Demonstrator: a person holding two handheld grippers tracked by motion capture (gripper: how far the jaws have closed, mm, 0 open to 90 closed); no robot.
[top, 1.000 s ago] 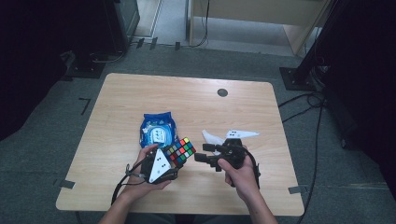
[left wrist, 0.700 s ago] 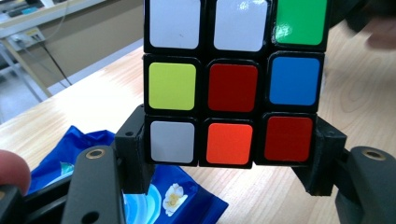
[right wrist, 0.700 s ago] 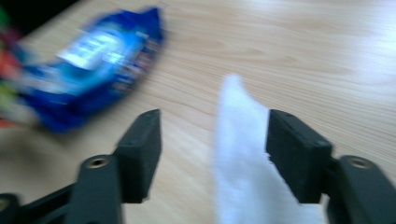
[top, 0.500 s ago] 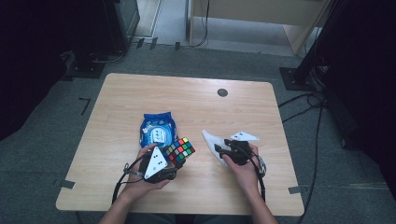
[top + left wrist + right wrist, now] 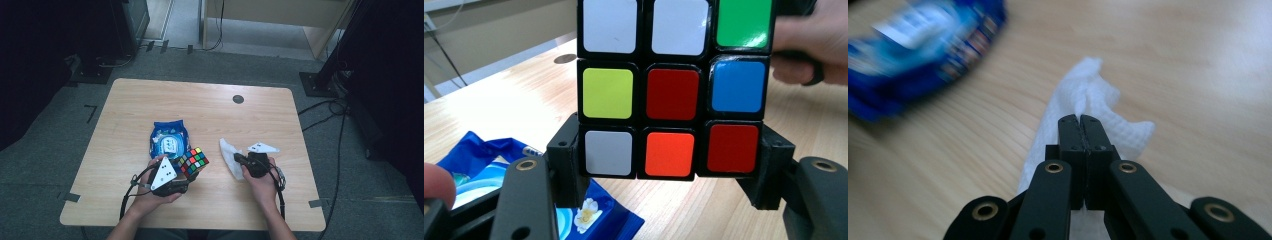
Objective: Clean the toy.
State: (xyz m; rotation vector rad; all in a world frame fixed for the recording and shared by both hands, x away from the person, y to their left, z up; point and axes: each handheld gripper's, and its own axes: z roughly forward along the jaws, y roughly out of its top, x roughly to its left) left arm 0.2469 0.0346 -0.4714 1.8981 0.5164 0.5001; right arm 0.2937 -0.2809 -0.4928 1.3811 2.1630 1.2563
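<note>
Far half of the desk (image 5: pixel 200 100) is wide open; snack bag (image 5: pixel 169 140) and cloth (image 5: pixel 229 156) crowd the near middle.

We see the wooden table (image 5: pixel 200 110) evenly lit from above in the high view, while the floor and corners around it sink into near-black and the whole picture is soft and a little grainy. In the left gripper view the cube (image 5: pixel 671 90) is sharp, its glossy stickers catching faint glare. In the right gripper view the blue packet (image 5: pixel 918 45) smears with blur, the white cloth (image 5: pixel 1088 115) looks soft, and the tabletop washes out at upper right.
</note>
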